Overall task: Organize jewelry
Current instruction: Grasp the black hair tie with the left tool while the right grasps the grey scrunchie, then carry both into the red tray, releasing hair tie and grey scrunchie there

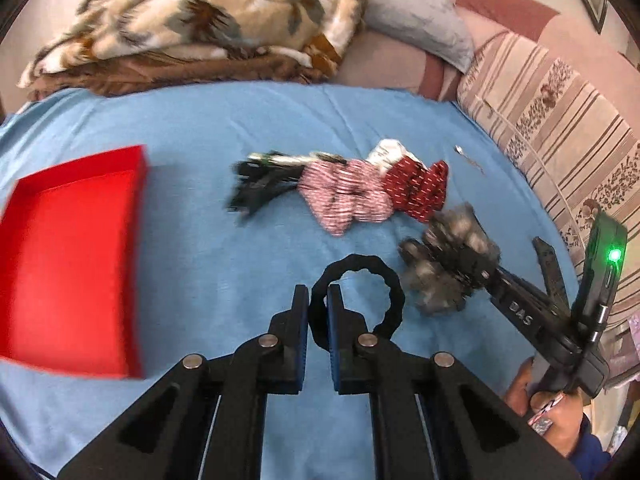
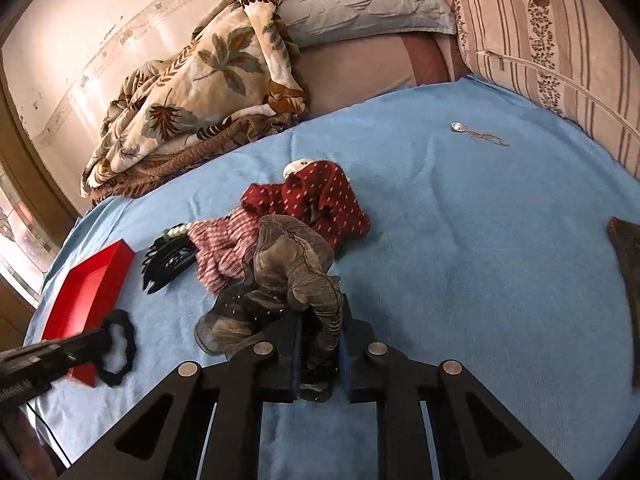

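Observation:
My left gripper (image 1: 317, 300) is shut on the rim of a black scrunchie (image 1: 394, 300), held just above the blue bed cover; in the right wrist view the left gripper (image 2: 108, 334) hangs by the open red box (image 2: 88, 292). That red box (image 1: 72, 264) lies at the left. My right gripper (image 2: 320, 344) is shut on a grey-olive ruffled scrunchie (image 2: 296, 264), also in the left wrist view (image 1: 452, 256). Beyond lie a black hair clip (image 1: 260, 188), a pink striped scrunchie (image 1: 344, 196), a dark red dotted scrunchie (image 1: 420, 192) and a thin necklace (image 2: 476, 132).
A leaf-patterned blanket (image 2: 208, 88) and a grey pillow (image 2: 360, 4) are heaped at the far side of the bed. A striped cushion (image 1: 560, 132) borders the right. A dark wooden object (image 2: 628, 272) lies at the right edge. A person's hand (image 1: 548, 396) grips the right tool.

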Motion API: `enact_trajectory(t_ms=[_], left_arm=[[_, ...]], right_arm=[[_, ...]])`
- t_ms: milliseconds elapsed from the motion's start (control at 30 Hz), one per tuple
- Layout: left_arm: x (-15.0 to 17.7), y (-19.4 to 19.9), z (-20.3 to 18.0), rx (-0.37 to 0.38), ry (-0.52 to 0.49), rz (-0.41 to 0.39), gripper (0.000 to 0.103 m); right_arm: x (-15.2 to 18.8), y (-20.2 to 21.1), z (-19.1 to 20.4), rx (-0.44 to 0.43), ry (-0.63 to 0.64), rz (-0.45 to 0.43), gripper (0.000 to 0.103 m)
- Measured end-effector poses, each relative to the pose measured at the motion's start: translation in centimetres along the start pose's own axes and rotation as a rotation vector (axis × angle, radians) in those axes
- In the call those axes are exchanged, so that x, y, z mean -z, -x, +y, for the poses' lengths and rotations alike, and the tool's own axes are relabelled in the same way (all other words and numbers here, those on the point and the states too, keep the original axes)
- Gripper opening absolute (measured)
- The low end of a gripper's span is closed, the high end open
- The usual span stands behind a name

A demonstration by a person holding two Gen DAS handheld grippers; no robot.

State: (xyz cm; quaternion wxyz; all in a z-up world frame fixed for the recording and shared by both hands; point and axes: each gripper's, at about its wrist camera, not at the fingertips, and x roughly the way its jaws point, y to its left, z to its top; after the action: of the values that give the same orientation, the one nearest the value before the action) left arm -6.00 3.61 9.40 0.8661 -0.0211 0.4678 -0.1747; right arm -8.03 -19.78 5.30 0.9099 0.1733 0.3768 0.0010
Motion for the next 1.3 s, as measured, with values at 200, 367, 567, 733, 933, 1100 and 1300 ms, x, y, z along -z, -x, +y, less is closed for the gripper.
enact_trajectory(t_ms=[200, 367, 567, 733, 933, 1100, 1300], left_arm=[[1.0, 4.4, 6.8, -0.104, 0.073, -0.07, 0.009], [0.7, 6.3, 13.0, -0.178, 0.177, -0.111, 0.009], [-1.0, 6.2, 20.1, -0.246, 0.266, -0.127, 0.009], [-2.8, 4.4, 24.8, -0.271, 0.317, -0.12, 0.009], [-5.3, 1.7, 28.1, -0.333, 0.302, -0.101, 0.009], [-5.8, 0.0, 30.0, -0.319, 0.314, -0.076, 0.009], [-6.2, -1.1, 31.5, -0.303, 0.352, -0.045, 0.009]], right_arm=[[0.6, 3.3, 3.1, -0.029, 0.054, 0.002, 0.015], [-0.6, 4.4, 7.7, -0.089, 0.122, 0.01, 0.015], [-1.6, 2.4, 15.1, -0.181, 0.195, 0.068, 0.015], [-2.6, -1.7, 21.3, -0.242, 0.231, 0.134, 0.015], [-3.8, -8.4, 28.7, -0.243, 0.327, 0.189, 0.015], [-3.7, -13.6, 32.3, -0.205, 0.396, 0.235, 0.016], [-3.5, -17.0, 33.5, -0.175, 0.41, 0.27, 0.017]])
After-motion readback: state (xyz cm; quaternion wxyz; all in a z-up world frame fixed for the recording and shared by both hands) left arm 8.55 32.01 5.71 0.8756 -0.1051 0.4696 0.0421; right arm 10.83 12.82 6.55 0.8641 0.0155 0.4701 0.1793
